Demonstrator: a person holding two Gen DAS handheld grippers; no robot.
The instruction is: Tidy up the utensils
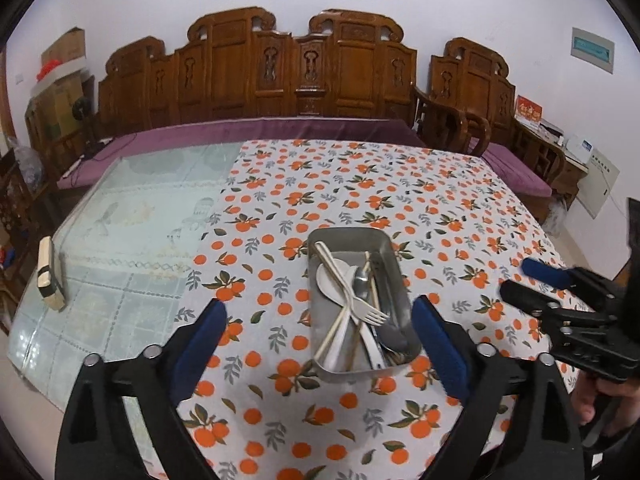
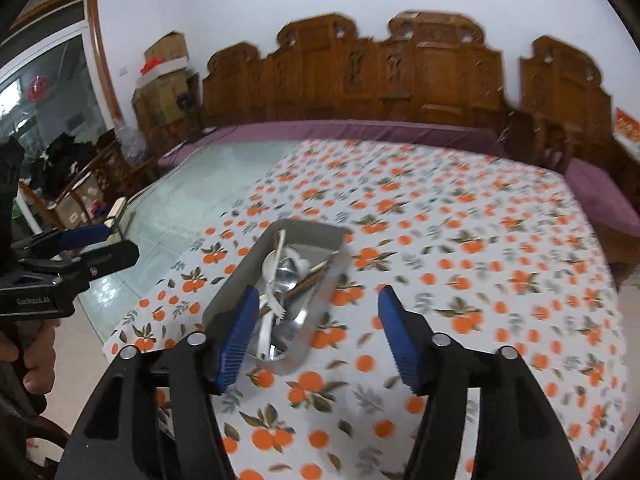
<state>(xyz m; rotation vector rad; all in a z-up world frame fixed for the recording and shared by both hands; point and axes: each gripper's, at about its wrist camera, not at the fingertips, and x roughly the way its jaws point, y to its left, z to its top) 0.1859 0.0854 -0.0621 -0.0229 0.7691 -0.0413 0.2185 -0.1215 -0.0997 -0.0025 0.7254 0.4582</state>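
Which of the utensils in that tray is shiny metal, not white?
The spoon lying in the middle of the tray. Its bowl gleams silver, while the fork beside it is matte white.

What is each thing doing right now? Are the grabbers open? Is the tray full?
Left gripper: open, holding nothing.
Right gripper: open, holding nothing.
Tray: upright on the tablecloth, holding utensils.
Fork: white, lying in the tray on the pile.
Metal spoon: lying in the tray.
Tablecloth: spread flat.

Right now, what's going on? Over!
Left gripper and right gripper: jaws open, empty. Utensils piled in metal tray. Nothing blocking.
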